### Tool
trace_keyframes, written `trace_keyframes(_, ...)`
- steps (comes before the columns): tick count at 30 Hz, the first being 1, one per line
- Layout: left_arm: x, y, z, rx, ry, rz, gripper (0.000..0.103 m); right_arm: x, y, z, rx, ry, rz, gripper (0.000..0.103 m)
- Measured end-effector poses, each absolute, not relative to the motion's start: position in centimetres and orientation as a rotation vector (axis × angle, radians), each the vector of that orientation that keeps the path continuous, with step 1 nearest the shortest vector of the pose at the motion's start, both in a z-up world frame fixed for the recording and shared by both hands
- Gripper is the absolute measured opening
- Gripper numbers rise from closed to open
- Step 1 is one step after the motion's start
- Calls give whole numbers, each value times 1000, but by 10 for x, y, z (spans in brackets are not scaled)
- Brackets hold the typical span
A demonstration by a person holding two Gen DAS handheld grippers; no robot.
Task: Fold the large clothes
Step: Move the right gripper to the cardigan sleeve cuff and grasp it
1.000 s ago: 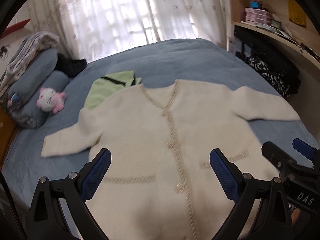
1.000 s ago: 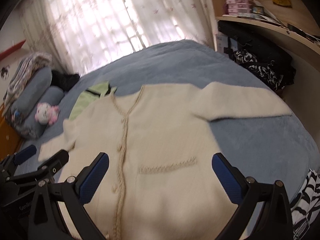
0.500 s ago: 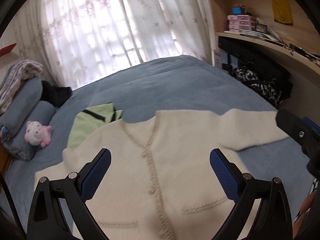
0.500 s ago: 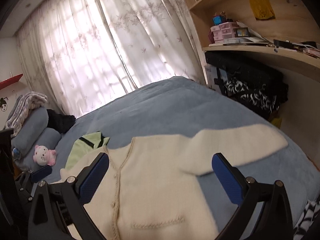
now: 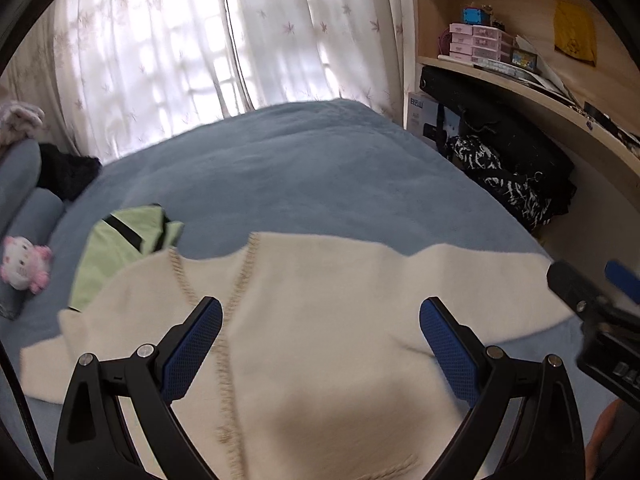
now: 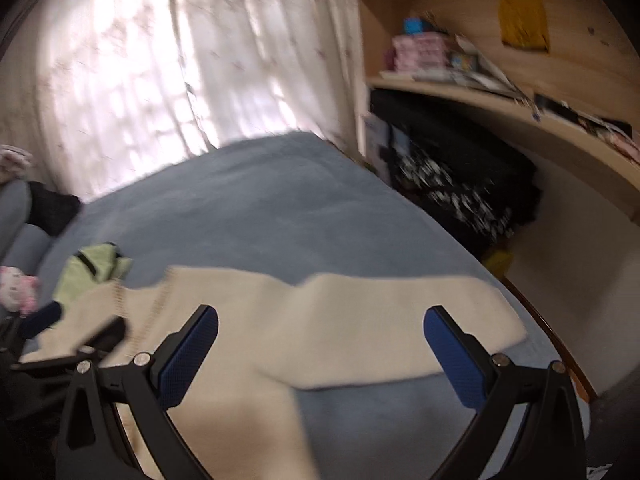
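A cream knitted cardigan [image 5: 320,320] lies spread flat and face up on the blue bed [image 5: 280,168], with its buttoned front running down the middle and both sleeves stretched out sideways. My left gripper [image 5: 320,344] hovers open above the chest, holding nothing. The right wrist view is blurred: there the cardigan [image 6: 280,320] shows with its right sleeve [image 6: 420,320] reaching toward the bed's edge, and my right gripper [image 6: 322,352] hangs open above it, empty. The right gripper's body [image 5: 592,312] shows at the right edge of the left wrist view.
A light green garment [image 5: 120,248] lies partly under the cardigan's left shoulder. A pink and white plush toy [image 5: 24,264] and blue pillows sit at the left. Curtains cover the window behind. A wooden shelf [image 5: 520,80] with boxes and dark bags [image 5: 500,168] stands right of the bed.
Both grippers have tilted up and drawn back, so the cardigan sits lower in each view and more of the window and shelf shows. Both stayed open. The cardigan has not moved.
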State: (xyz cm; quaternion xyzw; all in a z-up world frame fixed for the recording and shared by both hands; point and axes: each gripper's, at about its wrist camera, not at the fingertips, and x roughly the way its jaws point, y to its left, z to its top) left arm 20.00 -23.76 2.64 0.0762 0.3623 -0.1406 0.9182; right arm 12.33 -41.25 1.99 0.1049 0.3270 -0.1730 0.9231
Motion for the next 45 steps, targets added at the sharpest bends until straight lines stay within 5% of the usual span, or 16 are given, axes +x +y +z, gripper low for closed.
trace_keyframes(9,228,-270,-24,154,762,-241,98,137,-483,-46,343,824,-399,102)
trace_keyframes(15,253,-291,-67,177,869,-203,98,137,-534,-91,507,912,-479,84)
trace_keyframes(18,261,-305,-91,214,902,-204,86,131,-559,-109,578,931,-539,83)
trace_keyframes(21,264,-313,-105,198,910,-239,86,126,-577,-121,603,953,-596,82)
trace_keyframes(38,276,-324,-122,105,913,-241,86,108,-644,-166,941,877,-653,67)
trace_keyframes(39,275,-323,-122,101,918,-247,86,110,-648,-167,952,866,-656,64)
trace_keyframes(41,274,-320,-118,92,909,-253,86,115,-655,-170,960,861,-688,36)
trace_keyframes(43,271,-316,-111,93,880,-253,86,117,-658,-164,962,828,-668,19)
trace_keyframes(45,267,-312,-102,113,830,-250,86,118,-654,-149,936,771,-638,16)
